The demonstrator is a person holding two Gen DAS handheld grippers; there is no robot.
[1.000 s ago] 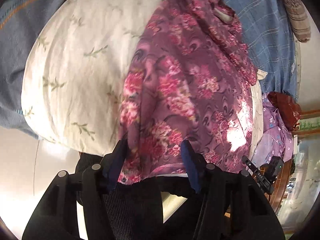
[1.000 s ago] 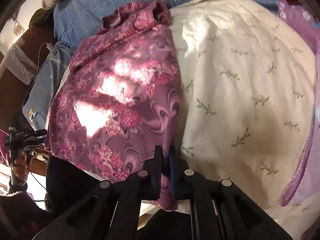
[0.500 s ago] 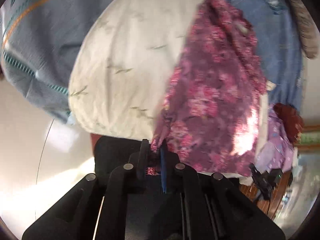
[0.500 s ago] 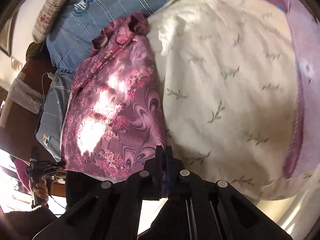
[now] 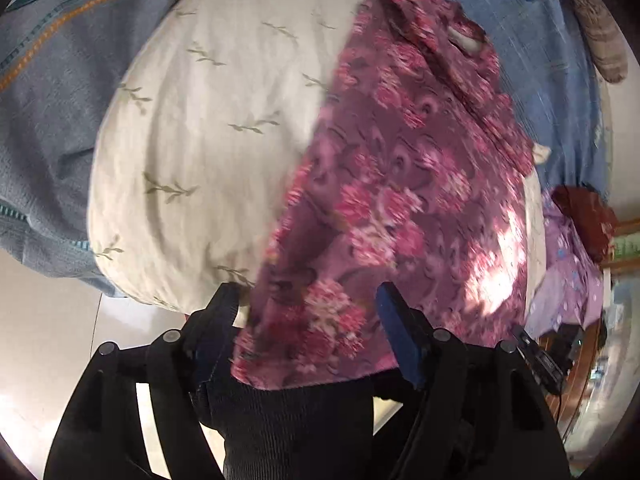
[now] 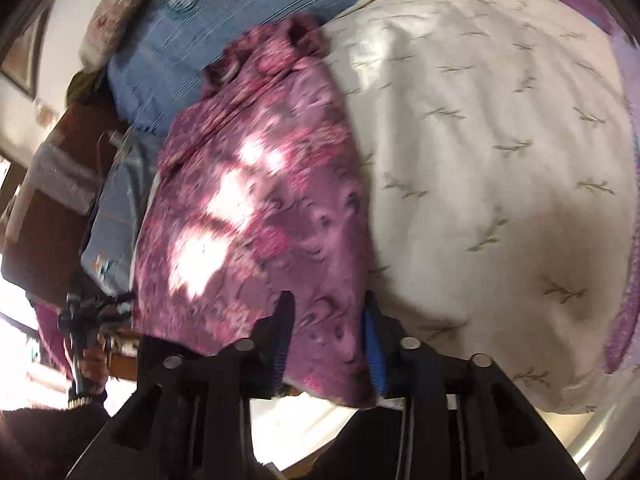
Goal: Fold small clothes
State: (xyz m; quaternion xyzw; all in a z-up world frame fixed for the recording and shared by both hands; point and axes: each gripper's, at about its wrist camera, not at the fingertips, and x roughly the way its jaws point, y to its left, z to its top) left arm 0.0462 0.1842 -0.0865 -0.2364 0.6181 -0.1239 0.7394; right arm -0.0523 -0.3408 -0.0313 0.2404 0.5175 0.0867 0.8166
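Note:
A purple floral garment (image 5: 400, 184) lies spread over a cream cover with leaf sprigs (image 5: 200, 140). Its near hem hangs toward me. My left gripper (image 5: 307, 292) is opening, its fingers wide apart on either side of the hem's corner, and the pads do not press it. In the right wrist view the same garment (image 6: 260, 216) has sun patches on it. My right gripper (image 6: 328, 300) is also opening, with the hem's corner loose between its fingers beside the cream cover (image 6: 500, 160).
Blue checked fabric (image 5: 540, 40) lies beyond the garment, with lilac cloth (image 5: 568, 272) and a dark red item (image 5: 584, 216) to the right. A hand (image 6: 90, 356) holds a black device at the lower left of the right wrist view. Pale floor (image 5: 48, 320) shows below the bed's edge.
Half a second ago both grippers were shut on the garment's hem. Now both have let go and their fingers stand apart around it. The garment lies flatter on the cover.

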